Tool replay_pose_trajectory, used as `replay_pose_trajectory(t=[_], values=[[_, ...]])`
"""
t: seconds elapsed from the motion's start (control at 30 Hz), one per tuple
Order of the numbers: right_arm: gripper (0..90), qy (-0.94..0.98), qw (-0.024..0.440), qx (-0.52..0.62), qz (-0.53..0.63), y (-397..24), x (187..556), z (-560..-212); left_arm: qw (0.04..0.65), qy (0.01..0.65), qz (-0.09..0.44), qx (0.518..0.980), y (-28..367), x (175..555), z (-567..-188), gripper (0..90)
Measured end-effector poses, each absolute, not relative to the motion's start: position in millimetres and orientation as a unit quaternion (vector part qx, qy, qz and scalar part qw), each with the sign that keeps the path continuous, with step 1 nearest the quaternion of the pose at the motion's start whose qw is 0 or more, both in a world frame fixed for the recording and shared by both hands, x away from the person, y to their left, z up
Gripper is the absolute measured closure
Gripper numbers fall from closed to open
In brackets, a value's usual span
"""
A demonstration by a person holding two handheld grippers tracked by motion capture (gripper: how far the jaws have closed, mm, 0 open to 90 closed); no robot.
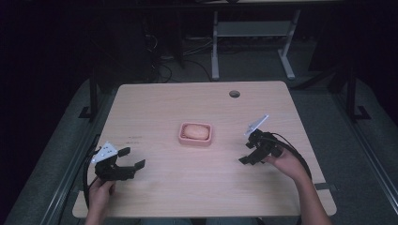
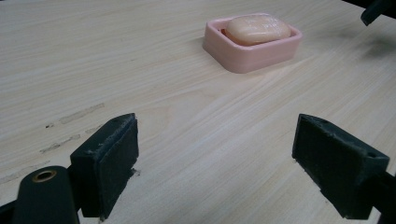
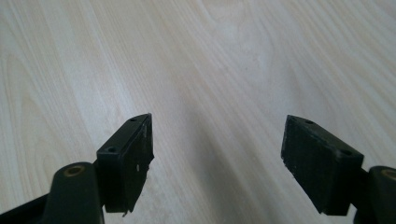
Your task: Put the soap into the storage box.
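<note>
Now | L gripper [image 1: 132, 158] jaws wide, empty | R gripper [image 1: 246, 153] apart, empty | soap [image 1: 196, 131] in dish [image 1: 180, 136]

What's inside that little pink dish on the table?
A pale peach bar of soap lies in the pink dish, nearly filling it. The dish floor beneath the bar is covered, so anything under it is hidden.

Black two-jaw left gripper [image 1: 132, 158], grey three-cornered plate; matching right gripper [image 1: 247, 152], black trailing cable
</note>
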State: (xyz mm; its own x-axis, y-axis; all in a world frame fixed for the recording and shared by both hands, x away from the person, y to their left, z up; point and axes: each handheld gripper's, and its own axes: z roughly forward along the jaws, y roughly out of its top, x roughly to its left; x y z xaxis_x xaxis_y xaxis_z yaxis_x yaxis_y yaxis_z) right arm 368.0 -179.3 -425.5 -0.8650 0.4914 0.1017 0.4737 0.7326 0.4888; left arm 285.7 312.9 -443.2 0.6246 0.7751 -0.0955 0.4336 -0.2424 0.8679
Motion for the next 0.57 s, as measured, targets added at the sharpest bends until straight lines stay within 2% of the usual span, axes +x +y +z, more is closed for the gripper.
replay_pose_trajectory(t=[0.57], values=[[24.4,0.918,0.027,0.277,0.282,-199.7,334.3,-435.2,0.472,0.395,0.181,0.767,311.1,285.3,-444.0,14.3]])
